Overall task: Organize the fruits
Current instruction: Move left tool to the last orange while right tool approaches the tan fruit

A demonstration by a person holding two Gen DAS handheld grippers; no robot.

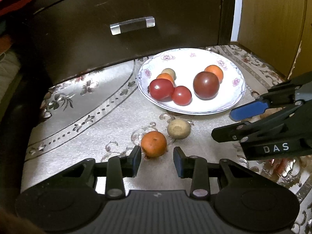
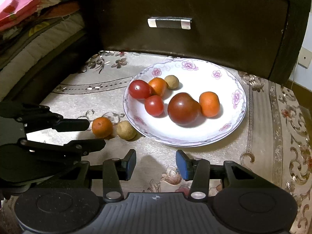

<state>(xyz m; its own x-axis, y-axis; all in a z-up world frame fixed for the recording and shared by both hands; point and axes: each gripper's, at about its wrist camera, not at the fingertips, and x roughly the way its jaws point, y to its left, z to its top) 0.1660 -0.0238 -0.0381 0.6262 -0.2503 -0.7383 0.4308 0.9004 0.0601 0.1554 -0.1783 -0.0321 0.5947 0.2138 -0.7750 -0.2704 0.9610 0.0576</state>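
Observation:
A white flowered plate (image 1: pixel 195 58) (image 2: pixel 204 72) holds several fruits: a dark red tomato (image 1: pixel 206 85) (image 2: pixel 183 108), two red tomatoes, two orange fruits and a small tan one. On the cloth in front of the plate lie an orange fruit (image 1: pixel 154 144) (image 2: pixel 102 127) and a tan fruit (image 1: pixel 179 128) (image 2: pixel 126 130), side by side. My left gripper (image 1: pixel 157 159) (image 2: pixel 95 134) is open, its fingertips flanking the near side of the orange fruit without pressing it. My right gripper (image 2: pixel 156 162) (image 1: pixel 222 124) is open and empty over bare cloth, near the plate's front edge.
A dark drawer front with a clear handle (image 1: pixel 132 25) (image 2: pixel 169 23) rises right behind the plate. A wooden cabinet (image 1: pixel 273 19) stands at the right. Folded bedding (image 2: pixel 29 9) is stacked at the left. The patterned cloth (image 1: pixel 87 117) covers the surface.

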